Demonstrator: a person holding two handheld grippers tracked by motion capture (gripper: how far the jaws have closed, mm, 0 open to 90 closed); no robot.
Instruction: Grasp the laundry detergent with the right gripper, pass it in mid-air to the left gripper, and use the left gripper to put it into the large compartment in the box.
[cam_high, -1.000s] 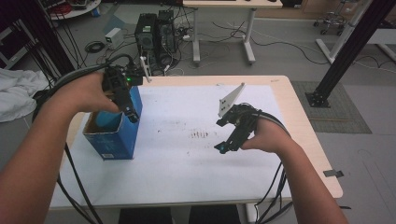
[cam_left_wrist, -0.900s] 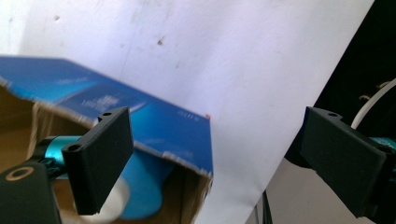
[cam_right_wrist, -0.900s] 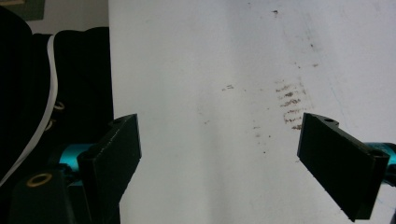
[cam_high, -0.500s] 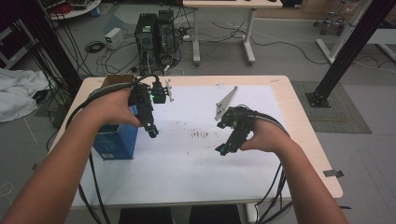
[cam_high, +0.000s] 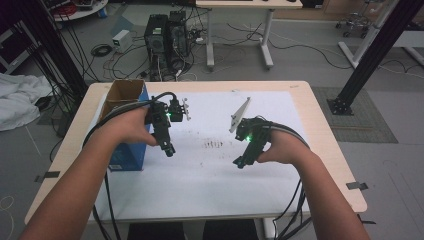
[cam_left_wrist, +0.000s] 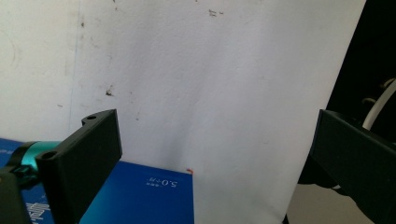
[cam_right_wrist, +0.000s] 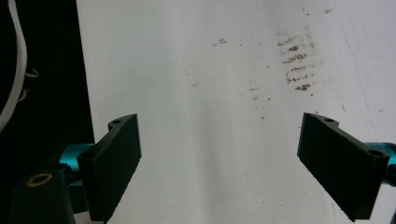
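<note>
Both hand-held grippers are empty: the left hand-held gripper (cam_high: 169, 149) hangs over the white sheet just right of the blue box (cam_high: 126, 155), its black jaws spread wide after having just been opening, with nothing between them, and the right hand-held gripper (cam_high: 240, 161) hovers farther right over the sheet, its jaws also well apart and bare. That box stands at the left edge of the desk (cam_high: 320, 130), upright, its brown cardboard flaps open at the top; in the left gripper view its glossy blue face (cam_left_wrist: 140, 196) with small white print lies just under the left jaw. Judging by this, whatever went on at the box looks finished or paused, and neither tool has taken up anything new; what is left cannot be read from the sheet, which carries no loose object near the jaws. Printed card with sharp corners makes up the box. Matte and slightly creased, the white sheet (cam_right_wrist: 210, 116) is marked by a patch of brown smudged streaks (cam_right_wrist: 296, 63) between the two tools. Each jaw is a flat, hard black plastic plate on a teal metal mount. Pale wood edges the desk, and black cables trail from both tools.
</note>
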